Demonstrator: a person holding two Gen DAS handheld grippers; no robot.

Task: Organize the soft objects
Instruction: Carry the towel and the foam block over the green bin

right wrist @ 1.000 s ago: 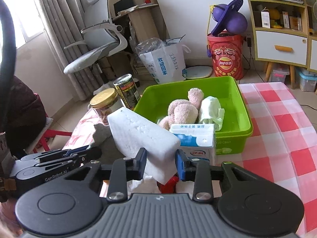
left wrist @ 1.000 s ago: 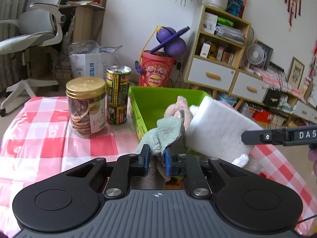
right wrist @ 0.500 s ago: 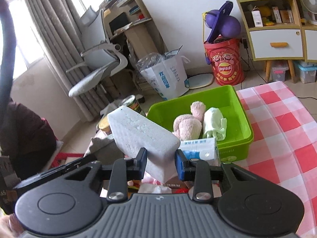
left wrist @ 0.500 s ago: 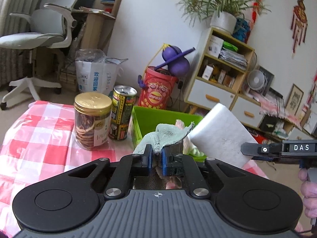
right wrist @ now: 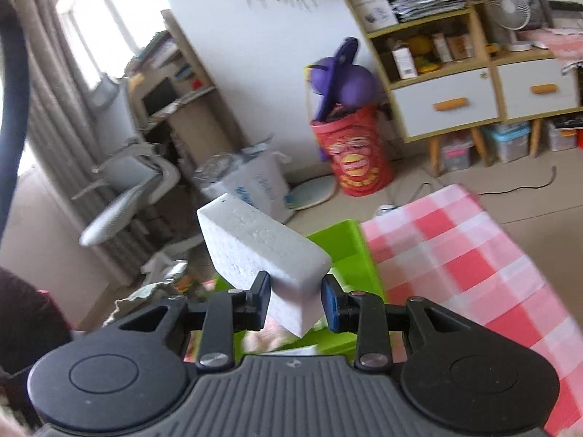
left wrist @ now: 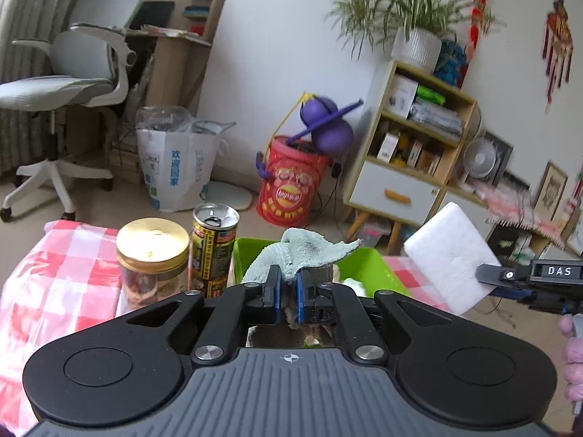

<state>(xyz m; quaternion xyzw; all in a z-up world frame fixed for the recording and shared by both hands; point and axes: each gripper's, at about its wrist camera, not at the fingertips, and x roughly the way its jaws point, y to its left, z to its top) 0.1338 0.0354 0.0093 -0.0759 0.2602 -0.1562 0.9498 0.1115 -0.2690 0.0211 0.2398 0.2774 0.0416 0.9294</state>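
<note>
My left gripper (left wrist: 286, 298) pinches a pale green cloth (left wrist: 302, 253), its jaws nearly together on the fabric, held above the green bin (left wrist: 375, 267) on the red-checked tablecloth (left wrist: 69, 255). My right gripper (right wrist: 295, 300) is clamped on a white foam block (right wrist: 262, 251), lifted over the bin's near end. Left of the bin stand a gold-lidded jar (left wrist: 153, 258) and a drink can (left wrist: 213, 247), close beside each other. Beyond, on the floor: a red snack drum (left wrist: 289, 185) and wooden shelves (left wrist: 411, 145).

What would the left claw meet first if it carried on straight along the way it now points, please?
Probably the green bin: the left claw, shut on the light-green cloth, points slightly downward at it, just ahead. Depth is unclear, so it might pass over the near rim.
</note>
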